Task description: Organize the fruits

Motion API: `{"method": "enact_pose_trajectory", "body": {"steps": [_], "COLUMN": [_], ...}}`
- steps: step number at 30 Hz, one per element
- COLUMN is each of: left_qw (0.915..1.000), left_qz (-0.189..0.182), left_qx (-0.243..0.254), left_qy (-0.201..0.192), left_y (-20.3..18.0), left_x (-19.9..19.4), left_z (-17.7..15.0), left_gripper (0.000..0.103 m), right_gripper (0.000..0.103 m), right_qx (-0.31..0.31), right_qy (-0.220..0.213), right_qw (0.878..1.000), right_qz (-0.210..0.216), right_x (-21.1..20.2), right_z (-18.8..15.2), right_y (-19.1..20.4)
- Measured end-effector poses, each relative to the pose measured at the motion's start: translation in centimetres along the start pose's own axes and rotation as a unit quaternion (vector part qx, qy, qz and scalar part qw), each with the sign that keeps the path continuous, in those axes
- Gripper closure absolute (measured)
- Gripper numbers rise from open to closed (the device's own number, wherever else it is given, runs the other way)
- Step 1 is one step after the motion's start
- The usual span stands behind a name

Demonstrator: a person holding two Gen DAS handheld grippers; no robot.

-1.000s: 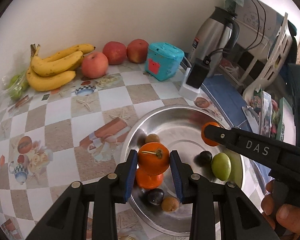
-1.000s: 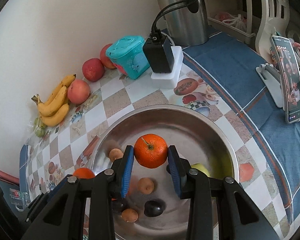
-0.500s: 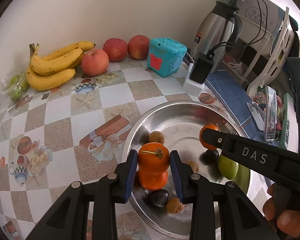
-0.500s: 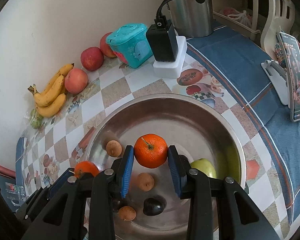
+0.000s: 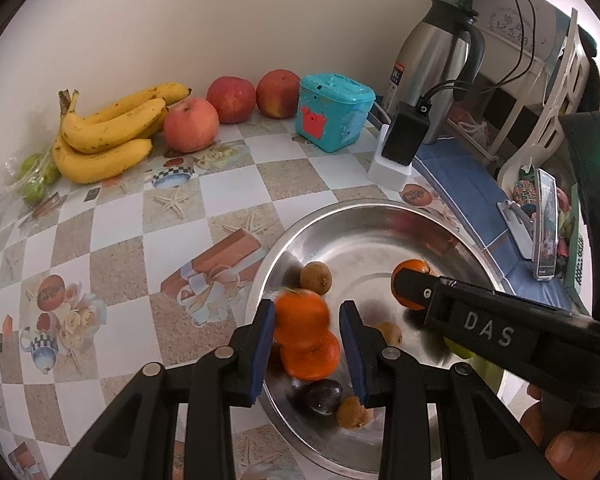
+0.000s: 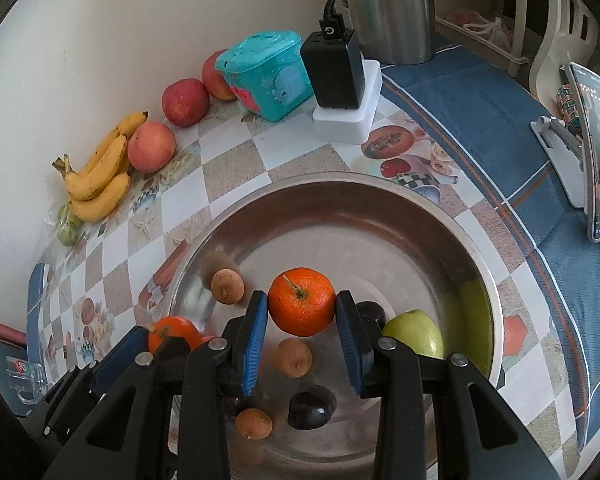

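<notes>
1. Left wrist view: the left hand-held gripper (image 5: 307, 328) hangs over the near-left part of a steel bowl (image 5: 284, 240) on the tiled worktop (image 5: 112, 248). Its blue pads stand narrow with a blurred orange (image 5: 301, 314) between them; the left pad meets the fruit, while a sliver of gap shows at the right pad. A second orange (image 5: 312, 356) lies in the bowl directly beneath. The right hand-held gripper (image 5: 414, 294) reaches in from the right, another orange (image 5: 409, 272) at its tip.

2. Right wrist view: the right hand-held gripper (image 6: 301, 318) clamps an orange (image 6: 301, 306), stem up, above the bowl's (image 6: 340, 188) middle, both pads pressed to its sides. Below lie a green apple (image 6: 414, 336), a dark plum (image 6: 310, 408) and small brown fruits (image 6: 227, 286). Bananas (image 6: 100, 176) and red apples (image 6: 150, 152) line the wall.
</notes>
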State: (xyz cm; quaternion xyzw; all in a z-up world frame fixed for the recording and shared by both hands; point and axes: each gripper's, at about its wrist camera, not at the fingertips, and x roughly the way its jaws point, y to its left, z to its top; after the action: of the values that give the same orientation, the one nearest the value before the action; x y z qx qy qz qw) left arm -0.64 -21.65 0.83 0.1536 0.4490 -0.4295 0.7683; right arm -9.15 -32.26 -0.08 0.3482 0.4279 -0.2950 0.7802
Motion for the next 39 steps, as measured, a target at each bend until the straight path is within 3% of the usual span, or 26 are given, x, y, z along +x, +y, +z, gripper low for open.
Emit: {"method": "enact_pose_trajectory", "body": {"steps": [11, 16, 20, 23, 32, 39], "left_qw": [0.9999, 0.9997, 0.9992, 0.9977, 0.9782, 0.9696], "left_qz": [0.005, 0.012, 0.019, 0.035, 0.106, 0.120], "left_qx": [-0.010, -0.021, -0.036, -0.057, -0.166, -0.200], "left_qy": [0.001, 0.005, 0.006, 0.014, 0.067, 0.074], "left_y": [0.6, 1.3, 2.1, 3.2, 8.4, 10.0], "left_x": [-0.2, -0.1, -0.3, -0.2, 0.7, 0.0], "left_z": [0.3, 0.3, 0.3, 0.3, -0.8, -1.5], "left_gripper": [0.066, 0.061, 0.059, 0.053, 0.051, 0.051], "right_gripper": [0.065, 0.057, 0.057, 0.057, 0.057, 0.057], "right_qx": [0.000, -0.002, -0.001, -0.002, -0.023, -0.045], "right_qy": [0.006, -0.002, -0.002, 0.000, 0.004, 0.005], "right_qw": [1.000, 1.000, 1.000, 1.000, 1.000, 0.999], "right_qz": [-0.006, -0.010, -0.011, -0.011, -0.007, -0.007], "right_x": [0.2, -0.1, -0.1, -0.1, -0.2, -0.3], "right_z": [0.0, 0.2, 0.2, 0.3, 0.2, -0.1], "right_y": [-0.1, 0.0, -0.1, 0.0, 1.1, 2.0]}}
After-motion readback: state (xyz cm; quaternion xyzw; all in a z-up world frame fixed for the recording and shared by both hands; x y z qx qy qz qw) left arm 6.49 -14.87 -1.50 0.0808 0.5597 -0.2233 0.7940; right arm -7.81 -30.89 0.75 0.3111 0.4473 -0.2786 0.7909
